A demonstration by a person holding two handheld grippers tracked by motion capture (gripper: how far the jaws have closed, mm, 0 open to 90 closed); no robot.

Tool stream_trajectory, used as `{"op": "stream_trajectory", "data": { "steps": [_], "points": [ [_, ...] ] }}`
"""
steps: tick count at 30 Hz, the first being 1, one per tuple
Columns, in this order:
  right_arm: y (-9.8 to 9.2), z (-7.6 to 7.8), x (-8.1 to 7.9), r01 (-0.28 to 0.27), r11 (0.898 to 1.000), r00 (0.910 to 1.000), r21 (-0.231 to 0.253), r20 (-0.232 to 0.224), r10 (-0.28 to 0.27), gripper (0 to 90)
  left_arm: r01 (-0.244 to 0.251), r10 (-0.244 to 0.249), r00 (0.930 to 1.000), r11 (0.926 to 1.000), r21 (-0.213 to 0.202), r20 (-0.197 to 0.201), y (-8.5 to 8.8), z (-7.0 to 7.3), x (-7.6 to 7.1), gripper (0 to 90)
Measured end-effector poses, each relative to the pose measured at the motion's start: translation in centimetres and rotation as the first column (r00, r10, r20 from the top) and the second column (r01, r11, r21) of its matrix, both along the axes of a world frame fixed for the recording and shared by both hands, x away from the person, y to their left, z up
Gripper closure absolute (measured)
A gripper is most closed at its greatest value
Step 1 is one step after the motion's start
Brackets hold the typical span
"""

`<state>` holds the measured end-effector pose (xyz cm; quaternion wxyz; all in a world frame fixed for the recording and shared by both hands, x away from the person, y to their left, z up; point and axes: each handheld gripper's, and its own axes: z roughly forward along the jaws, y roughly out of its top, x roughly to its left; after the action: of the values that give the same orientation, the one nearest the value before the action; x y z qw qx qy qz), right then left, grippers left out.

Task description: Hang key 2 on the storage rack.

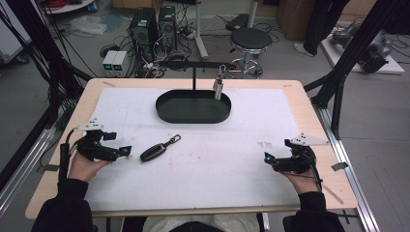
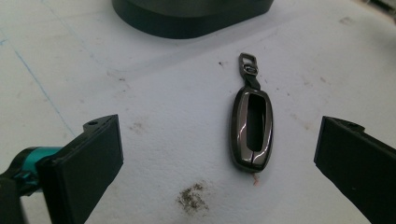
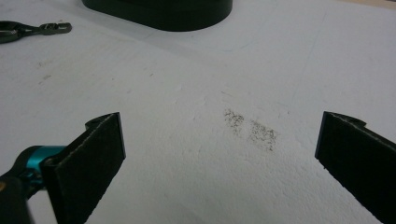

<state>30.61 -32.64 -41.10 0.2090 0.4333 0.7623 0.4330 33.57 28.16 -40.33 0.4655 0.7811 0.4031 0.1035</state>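
Observation:
A dark glossy car key fob (image 1: pixel 153 152) with a metal clasp lies flat on the white mat, left of centre. In the left gripper view the fob (image 2: pixel 252 129) lies just ahead, between the two spread black jaws. My left gripper (image 1: pixel 126 151) is open, its tips a short way left of the fob and apart from it. My right gripper (image 1: pixel 267 158) rests open on the mat at the right, nothing between its jaws. The fob's clasp (image 3: pixel 49 29) shows at the upper left of the right gripper view. A small padlock (image 1: pixel 218 88) hangs from the stand above the black tray (image 1: pixel 165 110).
The black oval tray with its T-shaped stand (image 1: pixel 194 65) sits at the mat's far middle. The white mat (image 1: pixel 217 164) covers most of the wooden table (image 1: pixel 309 111). Smudges mark the mat (image 3: pixel 250 128). A stool (image 1: pixel 250 41), computers and cables stand on the floor beyond.

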Motion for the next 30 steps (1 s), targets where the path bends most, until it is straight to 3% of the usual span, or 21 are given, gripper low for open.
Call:
{"op": "stream_trajectory", "data": {
  "steps": [5, 13, 17, 21, 24, 26, 28, 29, 30],
  "points": [
    [0.0, -0.4, -0.1, -0.006, 1.0, 0.9999, -0.01, -0.014, 0.005, 0.7, 0.045, -0.044, 0.9987, 0.9982, 0.04, -0.026, -1.5, 0.6, 1.2, 1.7],
    [0.4, -0.9, 0.2, -0.022, 1.0, 0.9992, -0.022, -0.034, 0.021, 0.7, 0.11, -0.104, 0.9923, 0.9885, 0.103, -0.068, -3.9, 1.3, 3.3, 2.3],
    [0.5, -1.1, 0.4, -0.029, 0.999, 0.9987, -0.02, -0.042, 0.028, 0.7, 0.143, -0.129, 0.9869, 0.9785, 0.149, -0.097, -5.5, 1.1, 4.3, 2.5],
    [0.9, -1.2, 0.4, -0.04, 0.999, 0.9982, -0.023, -0.046, 0.039, 0.7, 0.192, -0.165, 0.9751, 0.9626, 0.191, -0.148, -7.4, 1.0, 5.6, 4.4],
    [0.9, -1.1, 0.5, -0.044, 0.999, 0.9984, -0.028, -0.038, 0.043, 0.7, 0.201, -0.172, 0.9728, 0.9594, 0.197, -0.155, -8.0, 0.9, 5.9, 7.5],
    [0.9, -1.1, 0.4, -0.038, 0.999, 0.9984, -0.025, -0.042, 0.037, 0.7, 0.21, -0.177, 0.9678, 0.9606, 0.182, -0.179, -8.4, 0.7, 6.1, 10.5],
    [0.8, -1.1, 0.4, -0.033, 0.999, 0.9985, -0.024, -0.044, 0.032, 0.7, 0.208, -0.167, 0.9658, 0.9552, 0.21, -0.199, -9.0, 0.3, 6.3, 12.0],
    [0.8, -1.1, 0.4, -0.033, 0.999, 0.9985, -0.019, -0.045, 0.032, 0.7, 0.209, -0.158, 0.9644, 0.9458, 0.248, -0.212, -9.7, 0.1, 6.5, 12.9],
    [0.8, -1.1, 0.4, -0.033, 0.999, 0.9985, -0.019, -0.045, 0.032, 0.7, 0.209, -0.158, 0.9644, 0.9458, 0.248, -0.212, -9.7, 0.1, 6.5, 12.9]
  ]
}}
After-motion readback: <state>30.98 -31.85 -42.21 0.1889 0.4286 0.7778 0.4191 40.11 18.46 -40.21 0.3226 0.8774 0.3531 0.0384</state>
